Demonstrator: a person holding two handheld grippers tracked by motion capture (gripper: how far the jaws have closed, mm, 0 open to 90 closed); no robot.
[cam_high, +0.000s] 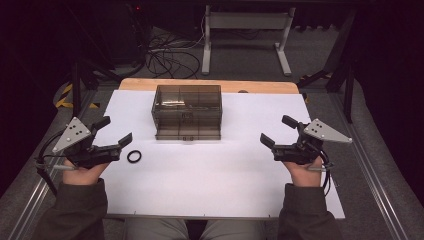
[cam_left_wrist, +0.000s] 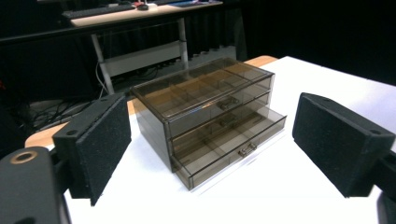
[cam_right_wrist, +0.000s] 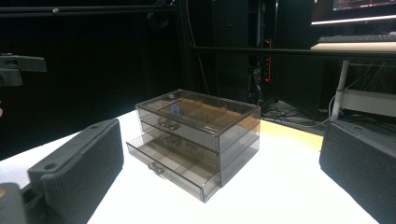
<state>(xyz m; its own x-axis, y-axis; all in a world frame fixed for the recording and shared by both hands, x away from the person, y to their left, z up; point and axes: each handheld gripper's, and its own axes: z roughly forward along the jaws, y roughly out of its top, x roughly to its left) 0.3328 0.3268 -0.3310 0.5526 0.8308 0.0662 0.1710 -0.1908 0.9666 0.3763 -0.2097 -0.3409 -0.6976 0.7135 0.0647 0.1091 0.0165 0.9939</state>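
A smoky clear drawer box (cam_high: 187, 111) stands at the far middle of the white table (cam_high: 225, 175), its bottom drawer pulled partly out toward me. The same drawer box (cam_left_wrist: 210, 116) lies ahead of the left jaws, and the drawer box (cam_right_wrist: 196, 140) sits ahead of the right jaws too. A small black ring (cam_high: 133, 156) lies flat on the table just right of my left gripper (cam_high: 114, 132). That gripper is open and holds nothing. My right gripper (cam_high: 279, 131) rests open at the table's right side, also with nothing in it.
A wooden board edge (cam_high: 207, 85) shows behind the white sheet. Beyond it stand a grey desk frame (cam_high: 245, 35) and loose cables (cam_high: 170, 57) on the floor. Metal rails (cam_high: 372, 175) run along both sides of the table.
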